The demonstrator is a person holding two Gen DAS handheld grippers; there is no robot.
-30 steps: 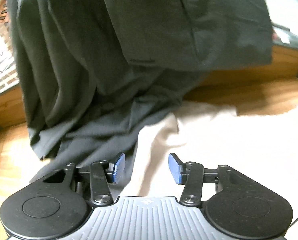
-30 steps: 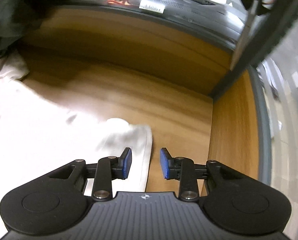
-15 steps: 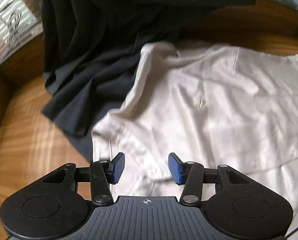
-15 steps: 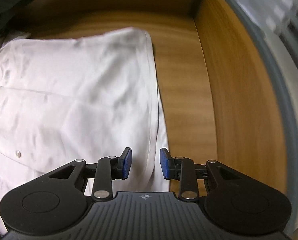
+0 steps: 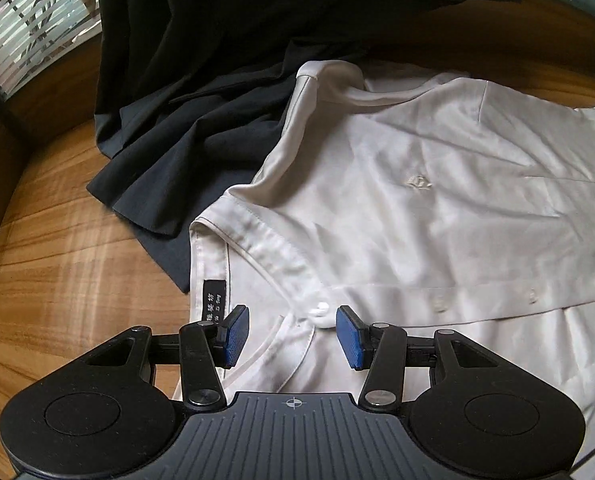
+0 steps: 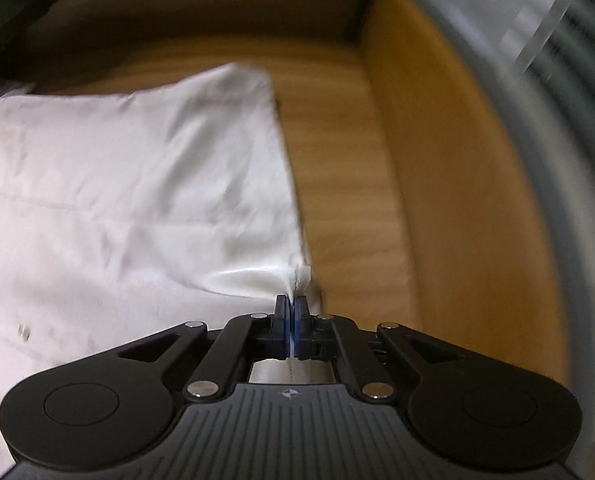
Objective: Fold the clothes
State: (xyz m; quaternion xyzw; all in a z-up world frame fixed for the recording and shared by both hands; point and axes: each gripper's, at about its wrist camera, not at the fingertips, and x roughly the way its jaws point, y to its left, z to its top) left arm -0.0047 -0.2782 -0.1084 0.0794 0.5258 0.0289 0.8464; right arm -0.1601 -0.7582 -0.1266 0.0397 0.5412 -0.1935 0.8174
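Observation:
A white button-up shirt (image 5: 437, 208) lies spread on the wooden table, collar toward me in the left wrist view, with a black neck label (image 5: 214, 300). My left gripper (image 5: 293, 336) is open, its blue pads either side of the collar's top button, touching nothing. In the right wrist view the same shirt (image 6: 137, 184) lies to the left. My right gripper (image 6: 291, 312) is shut on the shirt's hem edge and lifts a small peak of cloth.
A dark garment (image 5: 201, 92) lies heaped behind and left of the shirt, partly under its collar. The wooden table (image 5: 57, 232) has a raised rim (image 6: 457, 184) on the right. Window blinds (image 5: 25, 20) are at the far left.
My right gripper has closed on the shirt's hem edge; it was open before. My left gripper has moved down toward the collar and stays open.

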